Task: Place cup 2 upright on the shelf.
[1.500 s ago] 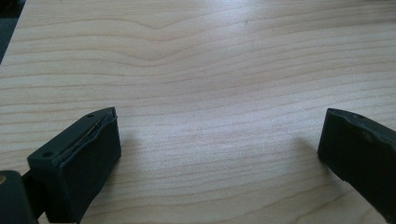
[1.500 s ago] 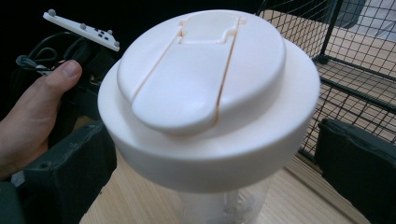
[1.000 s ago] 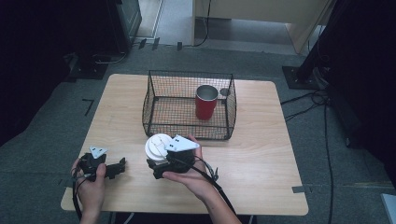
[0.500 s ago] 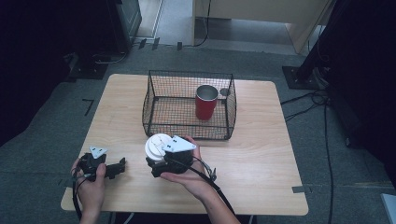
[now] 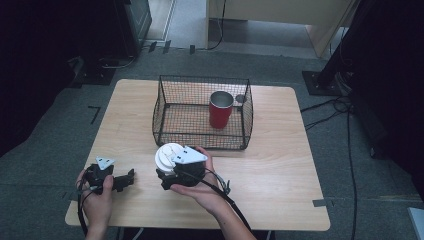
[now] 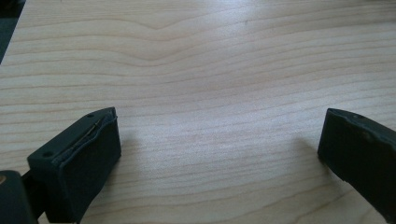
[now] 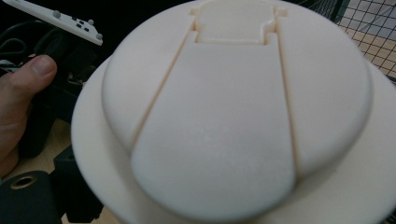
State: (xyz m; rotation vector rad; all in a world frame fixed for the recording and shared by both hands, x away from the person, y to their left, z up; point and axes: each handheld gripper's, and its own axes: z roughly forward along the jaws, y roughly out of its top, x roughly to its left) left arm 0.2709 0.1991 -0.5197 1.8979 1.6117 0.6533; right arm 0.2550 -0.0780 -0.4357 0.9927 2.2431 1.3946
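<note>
Pale wood worktop (image 5: 280, 165) is carrying a wire basket (image 5: 202, 112) with a red cup (image 5: 220, 109) standing inside. Just in front of it, the right gripper (image 5: 172, 172) is holding a white lidded cup (image 5: 168, 155); its finger state I cannot tell. The left gripper (image 5: 125, 179), fingers (image 6: 79, 158) spread, is idling leftward, farther off.

A light wooden table (image 5: 280, 180) stands on grey carpet (image 5: 360, 165) (black cables (image 5: 345, 107) trail over it at the right). Beyond it are a pale cabinet (image 5: 280, 20) and dark equipment (image 5: 132, 22).
</note>
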